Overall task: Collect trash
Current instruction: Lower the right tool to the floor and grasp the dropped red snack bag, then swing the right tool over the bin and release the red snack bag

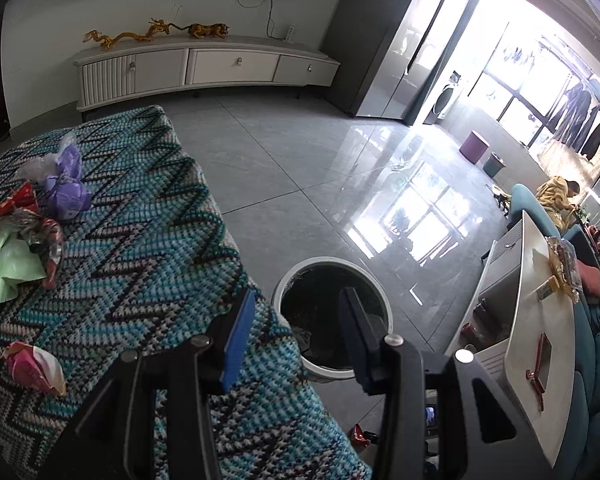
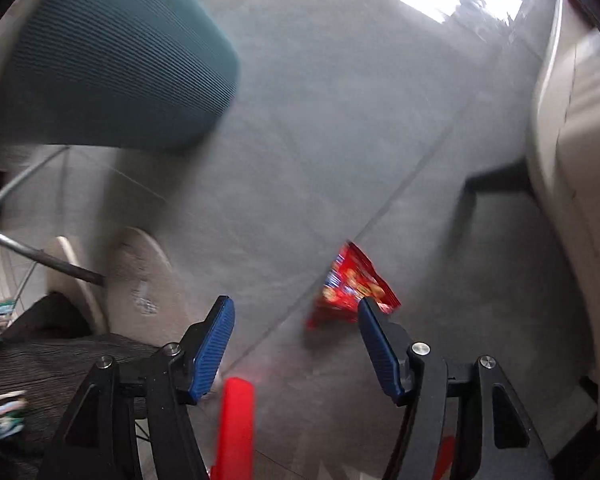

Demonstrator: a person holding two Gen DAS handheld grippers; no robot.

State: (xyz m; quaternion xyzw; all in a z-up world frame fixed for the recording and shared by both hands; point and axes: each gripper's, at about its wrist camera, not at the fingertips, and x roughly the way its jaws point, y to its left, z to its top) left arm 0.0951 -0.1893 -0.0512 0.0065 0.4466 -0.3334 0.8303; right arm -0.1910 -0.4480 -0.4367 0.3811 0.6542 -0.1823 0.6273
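In the left wrist view my left gripper point(image 1: 296, 300) is open and empty, above a white round trash bin point(image 1: 332, 322) with a dark liner on the floor. Crumpled trash lies on the zigzag-patterned cloth point(image 1: 148, 248): a purple wrapper point(image 1: 66, 184), a red and green heap point(image 1: 16, 252), and a pink wrapper point(image 1: 34, 366). In the right wrist view my right gripper point(image 2: 296, 312) is open and empty above the grey floor. A red snack bag point(image 2: 350, 284) lies on the floor by its right finger. A blurred red strip point(image 2: 236, 424) shows below the gripper.
A teal ribbed cushion point(image 2: 112, 60) is at upper left in the right wrist view, a pale cabinet point(image 2: 572, 184) at right. In the left wrist view a white table point(image 1: 540, 320) with items stands at right, a TV console point(image 1: 204, 68) at the back.
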